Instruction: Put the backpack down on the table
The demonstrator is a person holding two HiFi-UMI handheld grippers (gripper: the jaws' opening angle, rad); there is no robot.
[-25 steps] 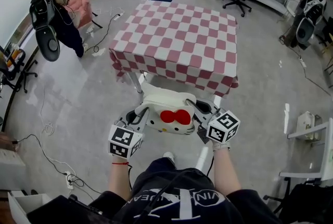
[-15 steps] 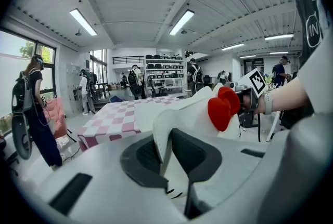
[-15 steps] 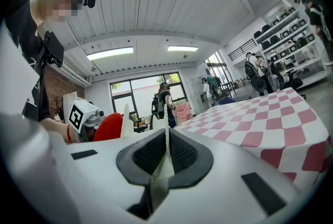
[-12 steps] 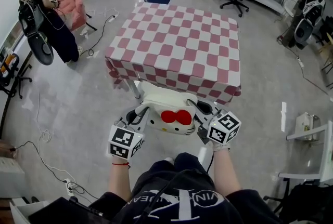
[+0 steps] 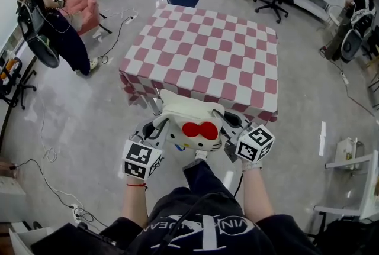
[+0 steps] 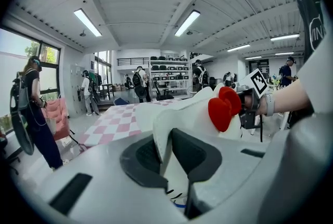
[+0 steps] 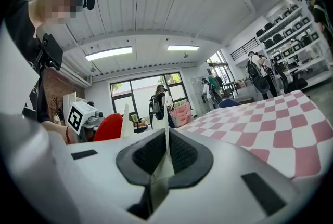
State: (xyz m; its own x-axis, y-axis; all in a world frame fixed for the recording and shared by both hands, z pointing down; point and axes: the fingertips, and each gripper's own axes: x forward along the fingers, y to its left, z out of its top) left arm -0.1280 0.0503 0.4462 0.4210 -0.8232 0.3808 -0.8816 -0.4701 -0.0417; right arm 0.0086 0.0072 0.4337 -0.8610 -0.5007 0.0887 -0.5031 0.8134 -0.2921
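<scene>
1. Just short of the near edge of the checked table [image 5: 201, 52], the white backpack [image 5: 190, 120] with its red bow [image 5: 199, 131] hangs between the two grippers. It is up off the grey floor [image 5: 89, 106] and not on the tabletop.
2. The left gripper [image 5: 157, 131] has its jaws drawn together on the backpack's left side. The left gripper view shows a white flap [image 6: 162, 140] pinched tight between them, with the bow just beyond.
3. The right gripper [image 5: 230, 125] is clamped the same way on the right side — its own view shows a thin white edge of fabric [image 7: 162, 166] squeezed between the jaws.
4. Well off to the left, a person [image 5: 50, 17] stands beside a pink seat [image 5: 80, 2].
</scene>
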